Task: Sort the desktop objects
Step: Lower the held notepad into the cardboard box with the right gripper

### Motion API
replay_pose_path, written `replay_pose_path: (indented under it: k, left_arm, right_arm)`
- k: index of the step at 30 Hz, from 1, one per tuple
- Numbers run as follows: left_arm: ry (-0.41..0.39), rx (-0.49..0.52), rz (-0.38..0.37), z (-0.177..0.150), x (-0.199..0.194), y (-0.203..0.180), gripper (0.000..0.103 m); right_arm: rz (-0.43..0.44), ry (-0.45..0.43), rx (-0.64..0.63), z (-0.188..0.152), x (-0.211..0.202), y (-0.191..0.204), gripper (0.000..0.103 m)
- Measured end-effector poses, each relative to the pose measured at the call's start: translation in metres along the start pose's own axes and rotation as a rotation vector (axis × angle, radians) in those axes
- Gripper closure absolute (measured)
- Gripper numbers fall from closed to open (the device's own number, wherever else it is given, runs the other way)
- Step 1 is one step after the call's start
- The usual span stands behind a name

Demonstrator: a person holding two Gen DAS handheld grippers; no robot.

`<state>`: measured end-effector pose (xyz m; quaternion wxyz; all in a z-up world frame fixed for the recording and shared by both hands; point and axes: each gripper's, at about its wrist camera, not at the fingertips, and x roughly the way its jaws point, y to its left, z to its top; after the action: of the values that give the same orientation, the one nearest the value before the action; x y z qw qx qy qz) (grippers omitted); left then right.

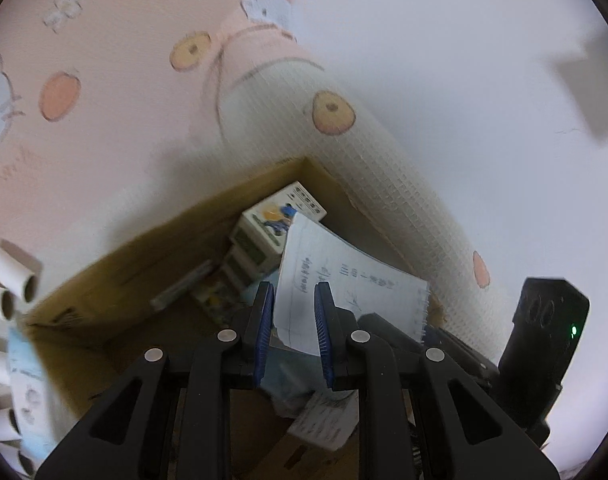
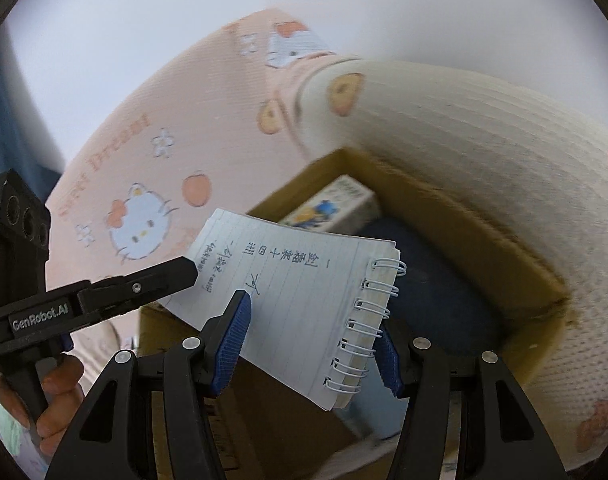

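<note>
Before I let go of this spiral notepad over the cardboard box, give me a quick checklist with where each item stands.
1. Right gripper spans the white lined spiral-bound notepad, one pad at each side: ok; firm contact: cannot tell.
2. Left gripper jaws straddle the notepad's far edge, gap visible: ok.
3. Notepad is above the open brown cardboard box: ok.
4. Landing spot: a white illustrated carton and a pen already lie inside; flat room: cannot tell.
5. Top page lies flat, not curling: not ok, its edge bends.

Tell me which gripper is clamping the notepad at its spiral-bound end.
The right gripper: its blue pads straddle the notepad near the wire coil, while the left gripper meets the opposite, loose corner of the page.
</note>
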<state>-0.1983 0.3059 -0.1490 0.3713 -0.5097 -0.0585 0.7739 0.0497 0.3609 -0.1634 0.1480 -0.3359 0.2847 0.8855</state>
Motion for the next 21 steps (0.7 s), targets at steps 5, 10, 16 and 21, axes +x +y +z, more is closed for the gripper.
replay_pose_path:
  k: [5, 10, 16, 21]
  left_arm:
    - [0.039, 0.009, -0.018, 0.008, 0.026, -0.009, 0.081]
    - [0.081, 0.009, -0.023, 0.010, 0.047, -0.013, 0.081]
    - [0.146, 0.010, -0.041, 0.009, 0.073, -0.009, 0.081]
    - [0.180, -0.053, -0.072, 0.005, 0.088, 0.002, 0.080]
  right_arm:
    - [-0.071, 0.006, 0.005, 0.001, -0.001, -0.015, 0.048]
    - [-0.132, 0.018, -0.009, 0.007, 0.001, -0.022, 0.048]
    - [-0.219, 0.074, -0.062, 0.010, 0.008, -0.022, 0.048]
    - [-0.323, 0.177, -0.094, 0.013, 0.023, -0.023, 0.048]
